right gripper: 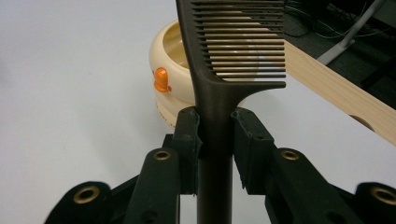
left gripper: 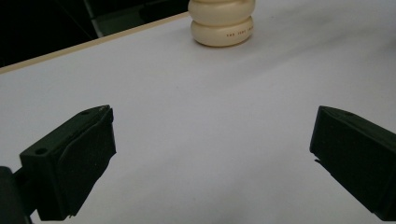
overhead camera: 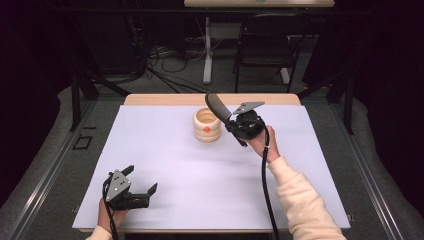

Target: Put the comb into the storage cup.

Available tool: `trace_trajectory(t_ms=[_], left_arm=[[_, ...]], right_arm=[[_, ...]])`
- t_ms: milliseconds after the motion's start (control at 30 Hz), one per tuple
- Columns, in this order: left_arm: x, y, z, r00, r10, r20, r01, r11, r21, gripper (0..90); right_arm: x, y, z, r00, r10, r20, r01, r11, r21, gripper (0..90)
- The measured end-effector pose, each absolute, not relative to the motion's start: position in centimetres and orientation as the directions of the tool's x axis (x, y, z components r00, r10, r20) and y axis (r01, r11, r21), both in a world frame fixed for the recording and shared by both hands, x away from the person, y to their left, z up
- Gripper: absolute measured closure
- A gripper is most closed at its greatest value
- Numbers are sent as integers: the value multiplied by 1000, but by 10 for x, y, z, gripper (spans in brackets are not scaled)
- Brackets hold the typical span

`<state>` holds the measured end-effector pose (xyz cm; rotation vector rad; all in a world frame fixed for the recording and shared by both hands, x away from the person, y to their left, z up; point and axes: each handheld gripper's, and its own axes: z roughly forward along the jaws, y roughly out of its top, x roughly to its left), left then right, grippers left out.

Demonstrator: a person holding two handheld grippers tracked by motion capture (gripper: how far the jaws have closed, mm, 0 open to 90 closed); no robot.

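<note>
Near the far middle of the white worktop (overhead camera: 175,165), a cream ribbed cup (overhead camera: 207,125) stands upright, and the right gripper (overhead camera: 231,121) hovers just right of it with its jaws clamped on the handle of a dark comb (overhead camera: 216,106). From above, the comb slants up toward the cup's rim. The right gripper view adds the comb's teeth (right gripper: 245,39), an orange mark (right gripper: 161,79) on the cup and the worktop's wooden far edge (right gripper: 336,91); the comb's tip is cut off there. At near left, the left gripper (overhead camera: 141,181) rests with jaws wide apart, holding nothing. Small lettering on the cup, in the left gripper view, is unreadable.
</note>
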<state>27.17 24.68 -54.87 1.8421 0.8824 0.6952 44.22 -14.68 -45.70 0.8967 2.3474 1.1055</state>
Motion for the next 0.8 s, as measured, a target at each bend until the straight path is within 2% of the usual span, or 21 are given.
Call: trace_trajectory(t_ms=[800], left_arm=[[272,247,-548,580,810,88,271,-294,917,1]], right_arm=[[454,-137,-448,-710,700,-74,371,461,806,720]])
